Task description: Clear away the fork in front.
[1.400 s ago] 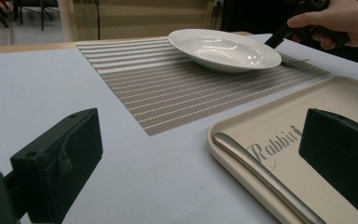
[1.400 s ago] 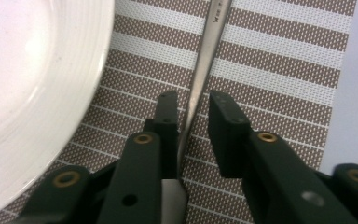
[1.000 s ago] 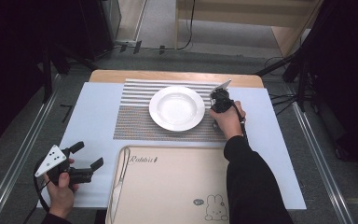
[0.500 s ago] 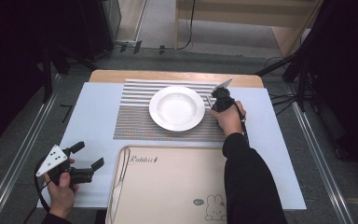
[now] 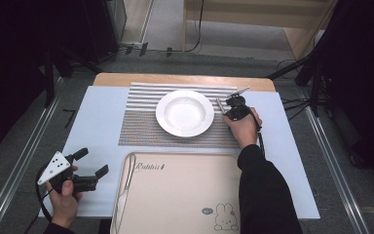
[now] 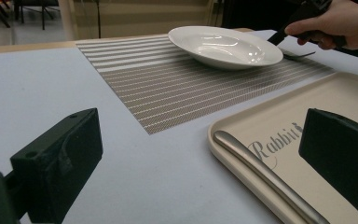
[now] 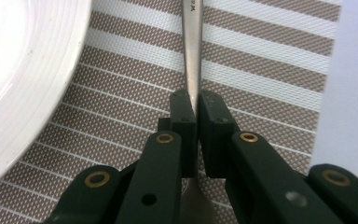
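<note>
Steel utensil (head hidden) in right hand-held gripper

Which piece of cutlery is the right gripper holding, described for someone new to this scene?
Find the striped placemat in the middle of the table and the white plate on it. Just right of the plate, the right gripper has just closed on a slim metal utensil handle. The other utensil lies loose on the beige tray.
</note>
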Available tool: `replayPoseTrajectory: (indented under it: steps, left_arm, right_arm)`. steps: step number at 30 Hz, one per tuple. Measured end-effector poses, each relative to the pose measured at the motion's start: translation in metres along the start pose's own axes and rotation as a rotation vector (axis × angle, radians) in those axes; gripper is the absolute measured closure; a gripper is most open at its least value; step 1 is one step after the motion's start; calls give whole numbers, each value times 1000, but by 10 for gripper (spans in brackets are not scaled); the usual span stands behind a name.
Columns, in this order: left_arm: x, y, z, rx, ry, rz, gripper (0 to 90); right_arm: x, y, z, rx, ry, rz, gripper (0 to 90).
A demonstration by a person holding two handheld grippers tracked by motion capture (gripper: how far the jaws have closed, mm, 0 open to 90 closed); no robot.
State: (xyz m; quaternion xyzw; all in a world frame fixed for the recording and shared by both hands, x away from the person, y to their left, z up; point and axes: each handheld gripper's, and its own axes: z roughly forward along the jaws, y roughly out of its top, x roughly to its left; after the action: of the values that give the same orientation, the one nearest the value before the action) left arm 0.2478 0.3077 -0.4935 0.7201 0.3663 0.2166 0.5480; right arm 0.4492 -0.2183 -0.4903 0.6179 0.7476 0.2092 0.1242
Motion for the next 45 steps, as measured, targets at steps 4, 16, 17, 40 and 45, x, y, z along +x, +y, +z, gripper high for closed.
replayPoseTrajectory:
  steps: [4, 16, 17, 40, 45]
  left_arm:
    - [-1, 1, 0, -3, 9, 10, 0]
    - [-2, 4, 0, 0, 20, 12, 0]
    - [-4, 5, 1, 6, 20, 18, 0]
    - [-54, 47, 26, 1, -109, 55, 0]
    - [-66, 54, 35, 0, -139, 56, 0]
  right_arm:
    - [-4, -6, -11, -77, 33, -3, 842]
    - [-3, -25, -41, -263, 113, -24, 841]
    - [-2, -27, -43, -281, 121, -24, 841]
    - [9, -83, -86, -528, 236, -59, 840]
    - [14, -94, -93, -567, 256, -76, 840]
